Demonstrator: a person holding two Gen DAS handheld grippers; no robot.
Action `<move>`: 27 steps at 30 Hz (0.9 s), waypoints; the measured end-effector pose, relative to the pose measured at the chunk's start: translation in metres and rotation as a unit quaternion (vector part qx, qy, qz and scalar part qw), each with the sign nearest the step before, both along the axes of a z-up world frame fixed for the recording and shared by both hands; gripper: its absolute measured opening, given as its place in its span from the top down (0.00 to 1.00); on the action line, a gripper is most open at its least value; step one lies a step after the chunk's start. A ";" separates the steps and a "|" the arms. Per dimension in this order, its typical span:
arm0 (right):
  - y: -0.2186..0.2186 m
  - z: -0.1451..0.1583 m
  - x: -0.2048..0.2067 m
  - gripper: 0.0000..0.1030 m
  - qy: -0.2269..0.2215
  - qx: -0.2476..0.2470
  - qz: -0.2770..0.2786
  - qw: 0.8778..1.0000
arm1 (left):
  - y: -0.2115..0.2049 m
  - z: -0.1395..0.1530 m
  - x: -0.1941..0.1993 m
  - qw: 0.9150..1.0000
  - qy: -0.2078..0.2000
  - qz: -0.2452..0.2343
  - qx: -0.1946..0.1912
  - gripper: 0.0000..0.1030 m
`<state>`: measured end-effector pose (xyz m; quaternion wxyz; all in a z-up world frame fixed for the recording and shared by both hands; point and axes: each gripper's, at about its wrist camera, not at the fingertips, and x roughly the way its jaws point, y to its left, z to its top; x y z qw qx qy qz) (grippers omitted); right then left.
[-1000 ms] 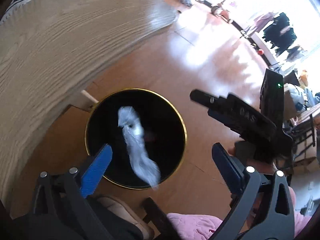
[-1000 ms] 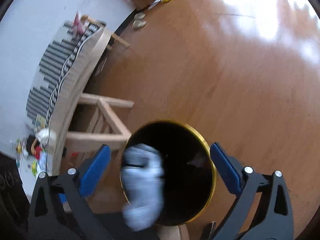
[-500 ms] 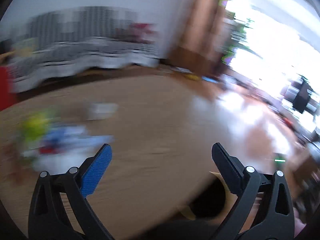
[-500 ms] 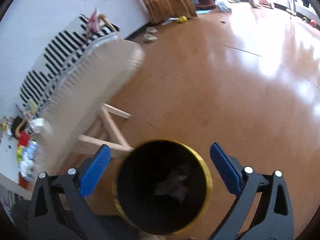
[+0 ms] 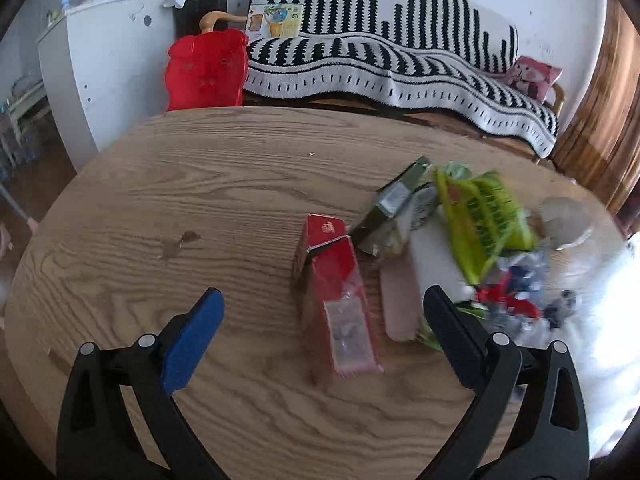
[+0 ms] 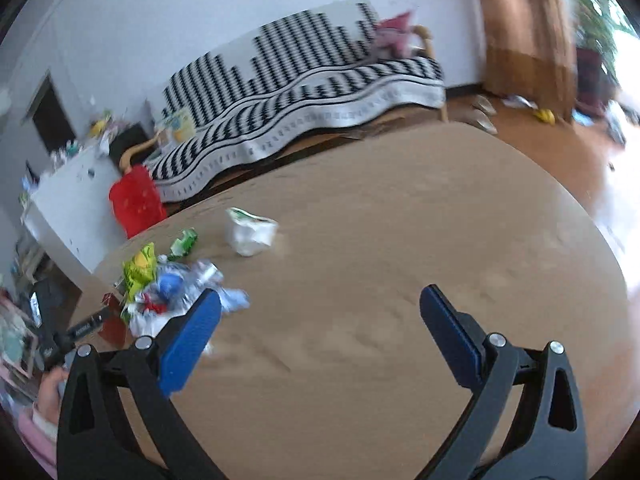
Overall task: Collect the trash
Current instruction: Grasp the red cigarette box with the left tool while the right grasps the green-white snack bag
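My left gripper hangs open over the round wooden table, with a flattened red carton lying between its fingers. To the right of it lie a dark green packet, a lime-green wrapper, a clear plastic piece and a crumpled red, blue and silver wrapper. My right gripper is open over bare tabletop. A crumpled white carton lies ahead of it. The wrapper pile sits at its left, beside the left fingertip.
A sofa with a black-and-white striped throw stands behind the table. A red plastic chair and a white cabinet stand at the far left. A hand in a pink sleeve holds the other gripper at the left edge of the right wrist view.
Both grippers swung up from the black, gold-rimmed bin on the floor to the tabletop. The white tissue that was falling into the bin is out of view.
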<state>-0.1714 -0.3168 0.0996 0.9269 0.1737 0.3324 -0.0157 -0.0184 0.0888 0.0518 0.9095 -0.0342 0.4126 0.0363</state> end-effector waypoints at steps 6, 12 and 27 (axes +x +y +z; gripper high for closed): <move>0.067 -0.003 0.109 0.06 0.036 -0.062 0.059 0.996 | 0.000 -0.022 0.020 0.999 0.026 -0.014 -0.037 0.06; 0.096 -0.030 0.184 0.06 0.052 -0.098 0.100 0.989 | 0.014 -0.038 0.039 0.998 0.043 -0.024 -0.040 0.06; 0.105 -0.066 0.196 0.58 0.066 -0.073 0.149 0.984 | 0.011 -0.045 0.049 0.998 0.046 -0.030 -0.039 0.79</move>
